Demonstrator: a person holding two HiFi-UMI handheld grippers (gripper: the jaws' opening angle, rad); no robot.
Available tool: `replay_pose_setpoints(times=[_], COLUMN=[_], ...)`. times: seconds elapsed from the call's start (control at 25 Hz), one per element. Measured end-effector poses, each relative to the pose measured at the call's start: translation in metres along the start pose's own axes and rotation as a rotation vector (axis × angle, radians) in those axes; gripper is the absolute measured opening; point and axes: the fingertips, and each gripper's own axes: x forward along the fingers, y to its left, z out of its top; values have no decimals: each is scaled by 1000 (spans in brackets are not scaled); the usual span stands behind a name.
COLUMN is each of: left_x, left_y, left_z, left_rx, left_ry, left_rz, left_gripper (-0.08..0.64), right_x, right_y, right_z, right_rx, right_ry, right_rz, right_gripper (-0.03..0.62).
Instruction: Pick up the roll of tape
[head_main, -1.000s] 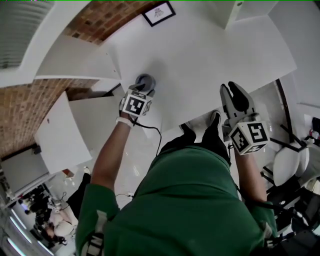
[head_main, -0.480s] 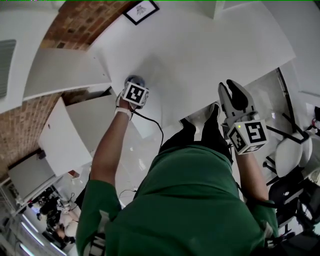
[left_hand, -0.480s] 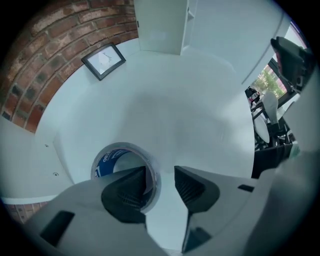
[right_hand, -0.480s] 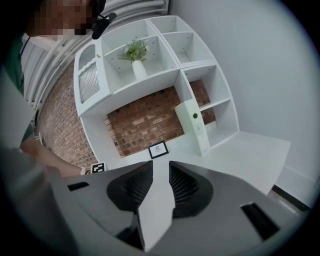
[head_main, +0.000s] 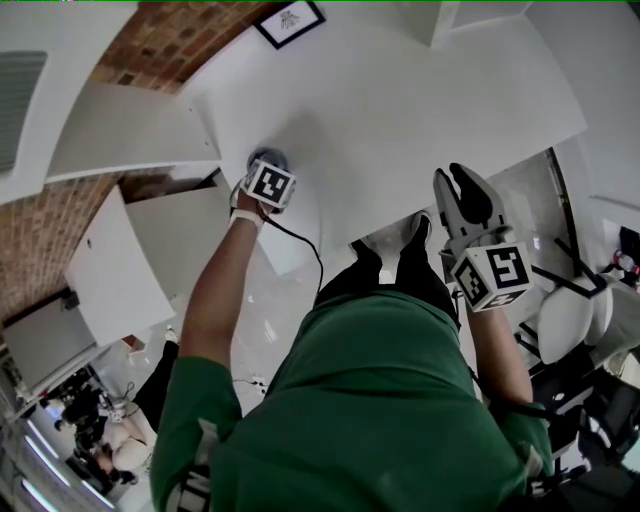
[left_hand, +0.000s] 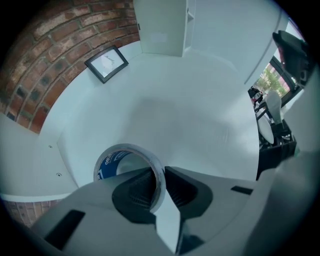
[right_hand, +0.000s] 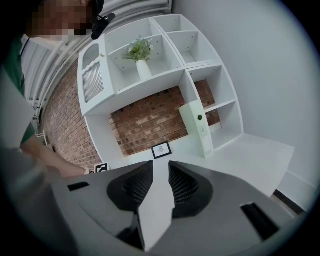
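- The roll of tape (left_hand: 107, 164), a pale ring with a blue inner lining, lies flat on the white table (left_hand: 175, 110) near its left near edge.
- The left gripper (left_hand: 161, 176) points straight down over the roll. Its jaws are pinched tight on the right side of the ring's wall, one dark pad inside the ring and one outside.
- In the head view only a sliver of the roll shows, beyond that gripper's marker cube.
- A small black picture frame (left_hand: 106, 63) stands at the table's far left, against a brick wall (right_hand: 150, 120).
- The right gripper (right_hand: 161, 175) is held off the table's near right edge, well apart from the roll. Its jaws stand slightly parted with nothing between them.
- Past it, a white shelf unit (right_hand: 165, 45) holds a green plant (right_hand: 140, 50) in a white vase.
- The person wears a green top (head_main: 370, 400).
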Motion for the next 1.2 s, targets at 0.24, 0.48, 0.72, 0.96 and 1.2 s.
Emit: replay_pose_setpoints(times=[0.24, 0.48, 0.72, 0.96, 1.2], left_x=[-13, -29, -57, -84, -109], left_y=[3, 7, 4, -4, -9], left_z=[-5, -1, 4, 10, 15], left_rx=[-124, -190, -240, -247, -261], left_ry=[-109, -227, -331, -434, -512], left_rz=[-31, -30, -36, -59, -60], left_gripper=[67, 66, 66, 66, 66], right_x=[-3, -6, -11, -14, -18], right_y=[12, 21, 34, 43, 53], right_z=[5, 9, 11, 12, 18], right_rx=[-18, -39, -56, -72, -86], right_ry=[0, -2, -3, -6, -14], right_rz=[21, 37, 62, 75, 93], right_gripper=[109, 107, 106, 104, 104])
